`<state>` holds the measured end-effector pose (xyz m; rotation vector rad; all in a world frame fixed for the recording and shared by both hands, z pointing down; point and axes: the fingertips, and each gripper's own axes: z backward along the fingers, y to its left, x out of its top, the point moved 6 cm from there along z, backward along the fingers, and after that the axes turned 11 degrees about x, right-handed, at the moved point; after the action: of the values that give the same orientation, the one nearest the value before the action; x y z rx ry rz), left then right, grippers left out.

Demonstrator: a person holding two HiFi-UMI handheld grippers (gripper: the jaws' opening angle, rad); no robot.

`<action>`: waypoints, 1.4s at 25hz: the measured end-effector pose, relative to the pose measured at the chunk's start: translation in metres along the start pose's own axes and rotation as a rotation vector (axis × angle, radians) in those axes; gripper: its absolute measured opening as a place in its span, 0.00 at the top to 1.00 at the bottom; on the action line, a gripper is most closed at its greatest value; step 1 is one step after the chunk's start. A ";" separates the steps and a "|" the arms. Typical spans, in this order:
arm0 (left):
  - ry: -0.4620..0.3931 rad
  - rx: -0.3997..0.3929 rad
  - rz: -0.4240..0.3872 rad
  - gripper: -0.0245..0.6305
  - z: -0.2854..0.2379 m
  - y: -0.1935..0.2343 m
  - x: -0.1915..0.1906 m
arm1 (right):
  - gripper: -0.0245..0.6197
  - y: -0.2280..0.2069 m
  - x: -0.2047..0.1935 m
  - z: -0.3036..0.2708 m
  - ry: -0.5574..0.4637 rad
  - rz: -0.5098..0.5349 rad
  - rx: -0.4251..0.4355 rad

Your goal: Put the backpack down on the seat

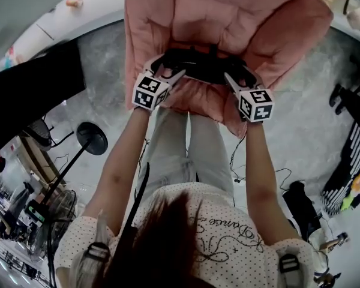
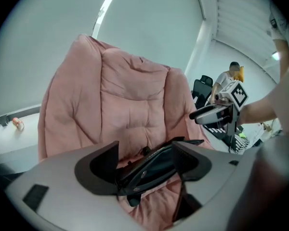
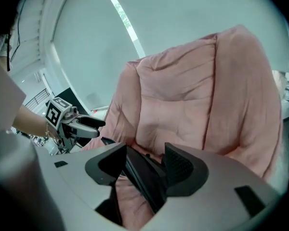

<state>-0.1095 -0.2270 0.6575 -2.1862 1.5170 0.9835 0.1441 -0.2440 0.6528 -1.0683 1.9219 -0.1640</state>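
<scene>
On the seat of the pink chair [image 1: 228,17], the black backpack [image 1: 204,65] is lying crosswise, with the padded backrest rising behind it and the front of the cushion showing below it in the head view.

You are holding the left gripper [image 1: 170,71] at the backpack's left end. In the left gripper view its fingers [image 2: 103,165] are standing wide apart. The backpack's dark edge is running between them, but the pads are not pressing on it. The right-hand finger is sitting just beside the fabric; whether it is touching cannot be told.

You are holding the right gripper [image 1: 239,77] at the backpack's right end, level with the left one. In the right gripper view its fingers [image 3: 183,170] are also standing apart. A dark fold of the backpack is passing up through the gap, closer to the right-hand finger, and nothing is being clamped.

Both of your arms are reaching forward over your legs, and the two grippers are pointing inward toward each other across the backpack. The chair is standing on a grey floor [image 1: 108,53].
</scene>
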 end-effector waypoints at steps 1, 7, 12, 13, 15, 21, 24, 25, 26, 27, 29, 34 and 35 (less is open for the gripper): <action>-0.018 0.008 0.002 0.45 0.009 0.004 0.006 | 0.58 0.007 0.011 0.003 -0.030 0.011 -0.010; -0.173 0.034 0.003 0.73 0.067 0.018 0.060 | 0.86 0.059 0.085 0.033 -0.195 0.148 -0.071; -0.325 0.069 0.005 0.95 0.130 0.023 0.111 | 0.94 0.117 0.144 0.070 -0.326 0.270 -0.104; -0.357 0.077 0.001 0.95 0.140 0.022 0.121 | 0.94 0.126 0.154 0.078 -0.351 0.290 -0.108; -0.423 0.087 0.001 0.96 0.161 0.023 0.139 | 0.94 0.146 0.172 0.093 -0.404 0.326 -0.116; -0.591 0.127 -0.015 0.96 0.224 0.030 0.182 | 0.95 0.206 0.213 0.132 -0.557 0.421 -0.149; -0.647 0.139 -0.025 0.96 0.245 0.029 0.197 | 0.95 0.223 0.224 0.147 -0.608 0.450 -0.159; -0.661 0.143 -0.028 0.96 0.250 0.028 0.201 | 0.95 0.227 0.226 0.151 -0.622 0.455 -0.162; -0.674 0.147 -0.031 0.96 0.256 0.026 0.205 | 0.95 0.231 0.228 0.156 -0.635 0.458 -0.164; -0.688 0.151 -0.034 0.96 0.262 0.025 0.208 | 0.95 0.235 0.229 0.160 -0.648 0.460 -0.167; -0.713 0.158 -0.043 0.96 0.271 0.024 0.214 | 0.95 0.241 0.233 0.167 -0.671 0.462 -0.174; -0.738 0.165 -0.054 0.96 0.270 0.019 0.228 | 0.95 0.237 0.245 0.175 -0.703 0.472 -0.185; -0.743 0.166 -0.054 0.96 0.272 0.018 0.229 | 0.95 0.238 0.246 0.177 -0.707 0.474 -0.187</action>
<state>-0.1769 -0.2337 0.3079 -1.4762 1.1196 1.3829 0.0788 -0.2268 0.2735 -0.6286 1.4895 0.5949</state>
